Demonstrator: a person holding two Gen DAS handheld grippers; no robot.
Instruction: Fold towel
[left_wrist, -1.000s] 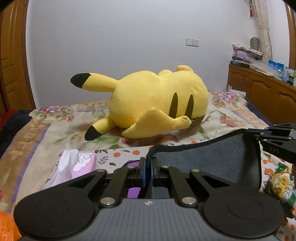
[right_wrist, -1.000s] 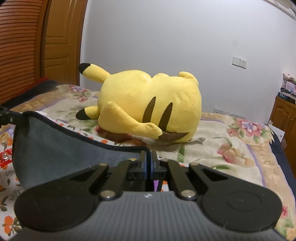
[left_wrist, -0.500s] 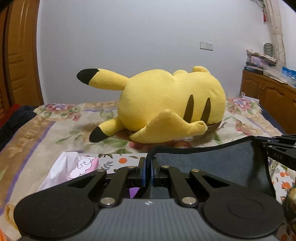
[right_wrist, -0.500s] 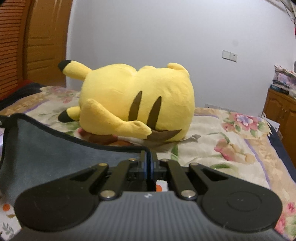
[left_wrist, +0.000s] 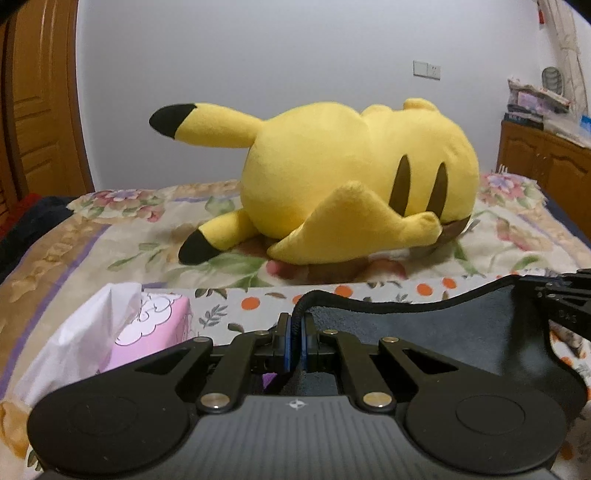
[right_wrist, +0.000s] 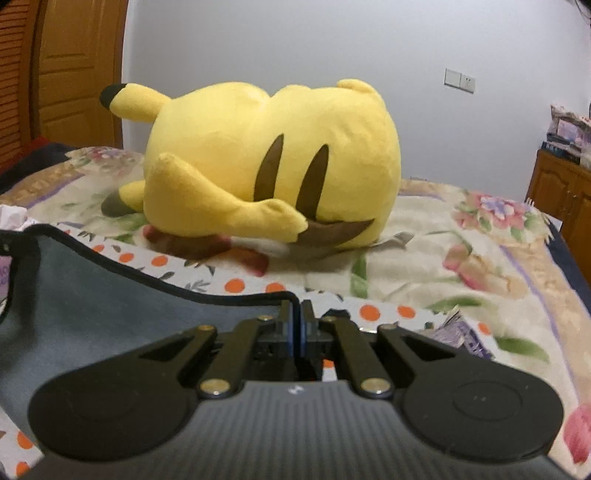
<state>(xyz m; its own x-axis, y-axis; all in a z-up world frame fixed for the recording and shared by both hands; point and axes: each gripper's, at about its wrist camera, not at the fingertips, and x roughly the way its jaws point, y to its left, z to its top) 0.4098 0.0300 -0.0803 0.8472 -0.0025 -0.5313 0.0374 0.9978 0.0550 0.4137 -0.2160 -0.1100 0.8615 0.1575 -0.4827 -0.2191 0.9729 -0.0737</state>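
Lower centre of left wrist view: left gripper (left_wrist: 295, 334) clamped on towel (left_wrist: 424, 332), dark piped hem squeezed btwn the blue pads (left_wrist: 284, 343). Grey cloth stretched from there across to centre right, where right gripper (left_wrist: 554, 295) pokes in at frame edge w/ the other corner; top edge sagging slightly btwn the two. Lower centre of right wrist view: right gripper (right_wrist: 295, 325) pressed tight on towel (right_wrist: 110, 295) corner, cloth spreading off to lower left, hem curving up toward left edge. Lower left of left view: tissue pack (left_wrist: 147, 325), pink w/ white sheet sticking out, just beside the left gripper. Under the towel, white sheet w/ orange dots (left_wrist: 255, 301) over a floral bedspread (left_wrist: 129, 236). Mid frame, both views: yellow plush toy (left_wrist: 351, 192) lying on its side on the bed, black-tipped ears pointing left, brown back stripes showing. Far right: wooden cabinet (left_wrist: 546, 155) w/ clutter on top. Far left: wooden door (right_wrist: 77, 66). Behind: pale wall w/ switch plate (left_wrist: 426, 70) upper right.
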